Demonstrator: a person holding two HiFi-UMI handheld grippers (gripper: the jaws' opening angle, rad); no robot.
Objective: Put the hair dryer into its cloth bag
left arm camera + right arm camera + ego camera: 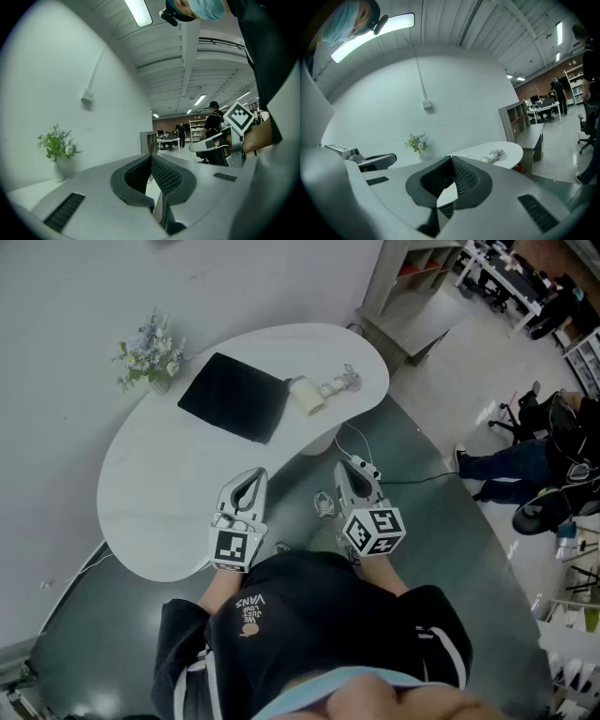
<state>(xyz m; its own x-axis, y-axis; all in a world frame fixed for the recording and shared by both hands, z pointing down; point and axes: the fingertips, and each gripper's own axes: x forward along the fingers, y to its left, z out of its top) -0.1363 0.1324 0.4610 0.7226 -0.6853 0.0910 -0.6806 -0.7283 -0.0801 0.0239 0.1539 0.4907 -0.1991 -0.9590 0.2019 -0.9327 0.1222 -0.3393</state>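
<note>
A: Quick pass, left to right. What's on the table (pixel 150 521)?

B: Flowers (pixel 150 354) in a small vase at the far edge, toward the left end. Next comes the cloth bag (pixel 234 396), black, lying flat near the far edge, around the middle of the table. The hair dryer (pixel 307 395) is outside the bag, cream coloured, right at the bag's right edge; I can't tell whether they touch. Its cord (pixel 342 382) is bunched just to the right of it, close to the table's right end.

A: And my grippers?

B: Your left gripper (pixel 251 476) sits over the near edge of the table, jaws pressed together with nothing between them. It points roughly level, toward the bag, and it's well apart from both bag and dryer.

A: Right one?

B: Your right gripper (pixel 348 469) is off the table, just past the near edge and over the dark floor (pixel 450 549). Its jaws are closed too, with no thing in them, and the nose is tipped slightly down. It's side by side with your left one and well short of the dryer.
</note>
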